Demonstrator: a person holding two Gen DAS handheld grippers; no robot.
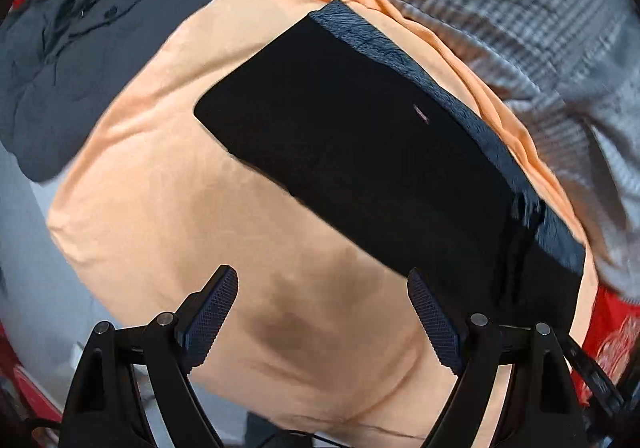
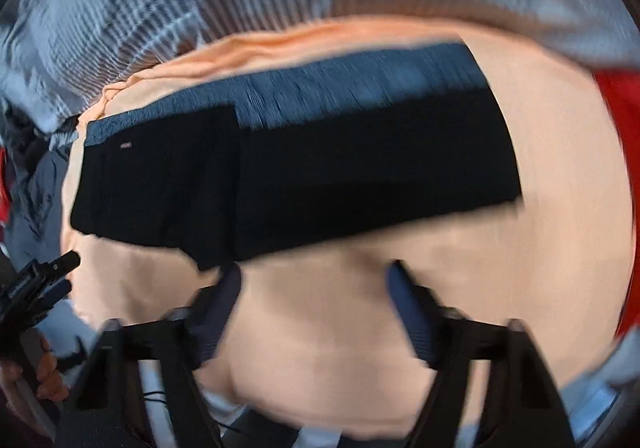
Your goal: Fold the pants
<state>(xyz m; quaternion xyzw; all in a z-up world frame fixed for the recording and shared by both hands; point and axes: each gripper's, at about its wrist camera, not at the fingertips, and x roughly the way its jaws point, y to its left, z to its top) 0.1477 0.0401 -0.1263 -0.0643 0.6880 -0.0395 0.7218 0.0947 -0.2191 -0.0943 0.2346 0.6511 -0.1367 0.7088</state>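
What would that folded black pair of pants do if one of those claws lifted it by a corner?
The black pants would probably droop and start to unfold: they are soft cloth lying flat in layers. They look light, so pushed, they might slide or bunch on the peach cloth beneath. Both the left gripper and right gripper are open, holding nothing.

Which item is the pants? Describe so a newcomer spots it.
Find the big peach cloth spread over the surface. The pants are the black folded rectangle lying on it, with a blue ribbed waistband along the far edge, unlike the grey shirt beside the cloth.
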